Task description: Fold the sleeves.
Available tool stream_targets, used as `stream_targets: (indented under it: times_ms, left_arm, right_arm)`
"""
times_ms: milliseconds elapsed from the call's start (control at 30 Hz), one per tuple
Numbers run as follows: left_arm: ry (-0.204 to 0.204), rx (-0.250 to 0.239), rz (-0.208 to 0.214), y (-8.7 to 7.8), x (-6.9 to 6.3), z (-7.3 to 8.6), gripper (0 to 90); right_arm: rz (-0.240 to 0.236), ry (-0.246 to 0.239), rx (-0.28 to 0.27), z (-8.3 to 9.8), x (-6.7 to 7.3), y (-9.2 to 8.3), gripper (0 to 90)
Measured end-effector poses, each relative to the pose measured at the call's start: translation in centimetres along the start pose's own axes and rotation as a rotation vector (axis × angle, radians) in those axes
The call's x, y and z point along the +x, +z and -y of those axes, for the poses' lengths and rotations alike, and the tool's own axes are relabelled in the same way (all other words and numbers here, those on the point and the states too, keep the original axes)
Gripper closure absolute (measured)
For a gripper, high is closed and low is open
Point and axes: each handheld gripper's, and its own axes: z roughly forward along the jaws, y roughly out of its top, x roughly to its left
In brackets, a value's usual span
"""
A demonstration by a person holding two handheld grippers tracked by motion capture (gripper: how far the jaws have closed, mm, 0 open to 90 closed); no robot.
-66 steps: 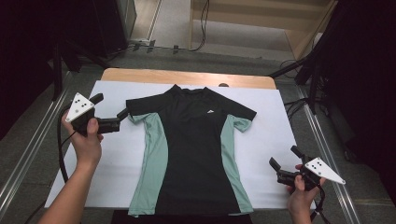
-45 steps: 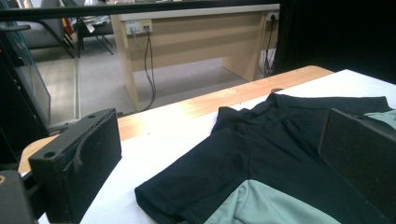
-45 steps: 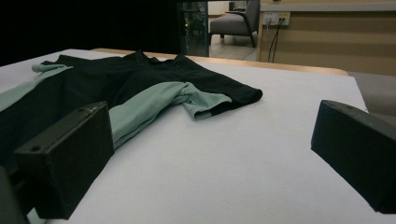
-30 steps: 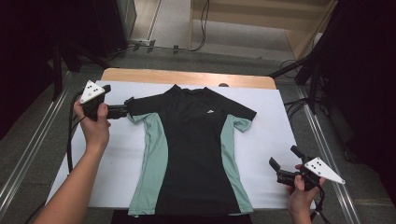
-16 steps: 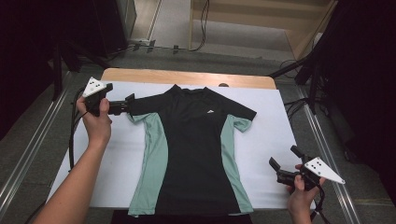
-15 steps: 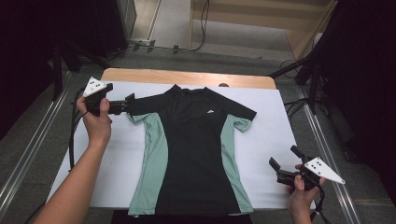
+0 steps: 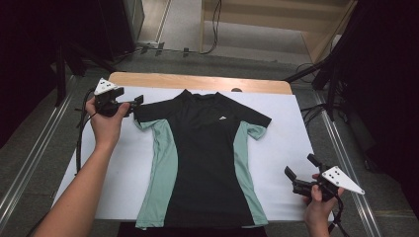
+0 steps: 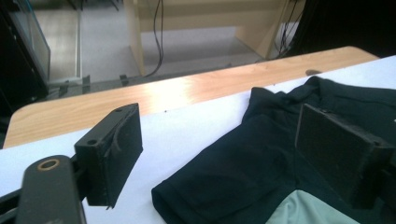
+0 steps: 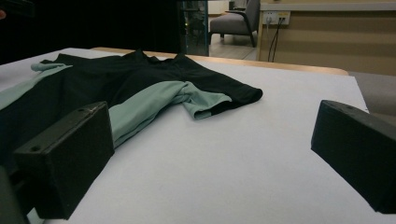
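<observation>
left gripper (image 7: 132,104) jaws, apart and just closing, straddle the shirt's (image 7: 207,163) sleeve (image 8: 224,186) without pressing it.

The worktop (image 7: 197,81) was wooden, its bare far edge showing as a tan strip. A white sheet (image 7: 286,133) covered the rest of it. Directly on the sheet lay a black T-shirt (image 7: 205,148) with mint-green side panels, spread flat, collar toward the far edge, hem at the near edge.
</observation>
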Motion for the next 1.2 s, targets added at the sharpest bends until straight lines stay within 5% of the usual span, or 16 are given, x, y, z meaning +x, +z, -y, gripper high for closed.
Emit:
stream_targets:
  times_ms: [467, 867, 1200]
  left_arm:
    - [-0.125, 0.153, 0.054, 2.4, 2.5, -0.1, 29.5]
    - [-0.191, 0.255, 0.029, 4.5, 4.3, 1.6, 34.8]
    - [-0.207, 0.337, 0.037, 5.9, 4.9, 2.8, 36.9]
  right_arm:
    - [-0.001, -0.002, 0.001, 0.0, 0.0, 0.0, 0.0]
    - [0.0, -0.007, 0.003, 0.0, 0.0, 0.1, 0.0]
    - [-0.001, -0.008, 0.005, 0.0, 0.0, 0.1, 0.0]
